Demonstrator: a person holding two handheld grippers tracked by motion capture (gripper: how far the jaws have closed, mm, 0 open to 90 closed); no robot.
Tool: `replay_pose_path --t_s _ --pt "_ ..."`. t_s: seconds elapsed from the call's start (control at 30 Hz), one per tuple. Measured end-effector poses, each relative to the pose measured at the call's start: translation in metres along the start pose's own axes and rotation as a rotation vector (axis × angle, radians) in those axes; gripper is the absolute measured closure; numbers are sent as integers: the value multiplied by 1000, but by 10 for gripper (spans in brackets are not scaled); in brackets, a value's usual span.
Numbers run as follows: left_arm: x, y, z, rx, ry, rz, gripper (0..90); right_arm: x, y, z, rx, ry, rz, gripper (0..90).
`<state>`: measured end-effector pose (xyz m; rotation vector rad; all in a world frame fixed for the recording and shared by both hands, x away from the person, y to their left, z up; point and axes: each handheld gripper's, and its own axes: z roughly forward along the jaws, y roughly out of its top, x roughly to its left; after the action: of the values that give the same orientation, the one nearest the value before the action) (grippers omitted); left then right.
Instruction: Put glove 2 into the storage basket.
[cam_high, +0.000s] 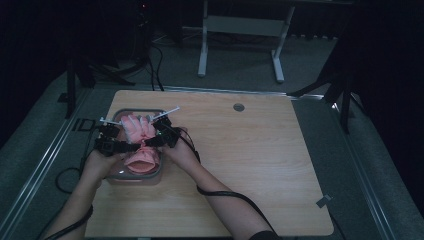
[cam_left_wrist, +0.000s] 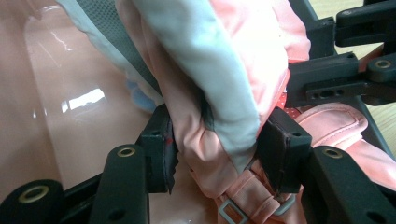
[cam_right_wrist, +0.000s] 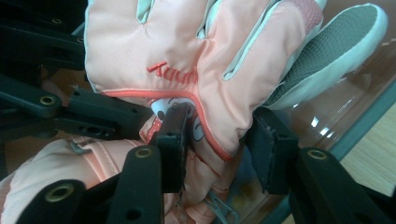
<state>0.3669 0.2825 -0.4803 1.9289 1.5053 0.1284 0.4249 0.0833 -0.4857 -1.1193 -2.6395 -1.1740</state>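
We have both tongs clamped on the pink glove (cam_high: 140, 131) at once. Our left gripper (cam_left_wrist: 217, 149) pinches a fold of its padded fabric near the wrist; our right gripper (cam_right_wrist: 219, 140) bites the cuff edge from the opposite side, so the glove hangs between them and cannot twist. It sits over the clear container (cam_high: 150, 176), fingers pointing toward the container's far end, cuff (cam_high: 142, 161) at its near end. We judge this two-sided hold keeps the soft glove controlled inside the container's walls on the table (cam_high: 250, 150).
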Motion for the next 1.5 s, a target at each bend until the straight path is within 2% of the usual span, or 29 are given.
replay_pose_path --t_s 0.13,0.17,0.27,0.37,0.43,0.5,0.57,0.6,0.67,0.73,0.83,0.93,1.07,1.23,1.4,1.5 --pt "-1 0 0 -7 28 0 493 -2 2 -4 -12 0 -3 522" --pt "-2 1 0 -14 26 1 493 -3 2 -6 -23 6 -1 477" --pt "-4 1 0 -46 44 13 456 -3 4 -14 -70 11 -26 426" --pt "-6 1 -1 -111 75 16 376 -8 7 -22 -98 60 -16 368" --pt "-6 1 -3 -160 81 0 291 -14 7 -27 -101 84 1 333" --pt "-7 0 -6 -192 93 27 182 -18 7 -32 -101 128 3 265" --pt "-8 0 -10 -220 95 42 140 -22 6 -37 -106 162 -5 224" --pt "-8 0 -13 -238 93 45 139 -23 6 -39 -113 171 -13 222" --pt "-10 0 -18 -270 94 58 122 -24 5 -42 -112 160 -58 173" --pt "-14 0 -24 -280 96 78 86 -25 3 -48 -120 171 -78 167" --pt "-23 -1 -30 -287 103 120 86 -26 0 -56 -131 168 -118 154" --pt "-34 -2 -35 -284 98 160 86 -28 -4 -64 -139 167 -134 153" --pt "-51 -4 -42 -309 85 202 86 -31 -12 -73 -137 166 -145 152" --pt "-70 -9 -42 -313 13 232 86 -36 -21 -82 -132 152 -161 152" --pt "-85 -13 -39 -333 -42 236 86 -43 -31 -89 -126 148 -164 152" --pt "-96 -14 -35 -330 -32 282 86 -46 -34 -94 -134 146 -162 152"
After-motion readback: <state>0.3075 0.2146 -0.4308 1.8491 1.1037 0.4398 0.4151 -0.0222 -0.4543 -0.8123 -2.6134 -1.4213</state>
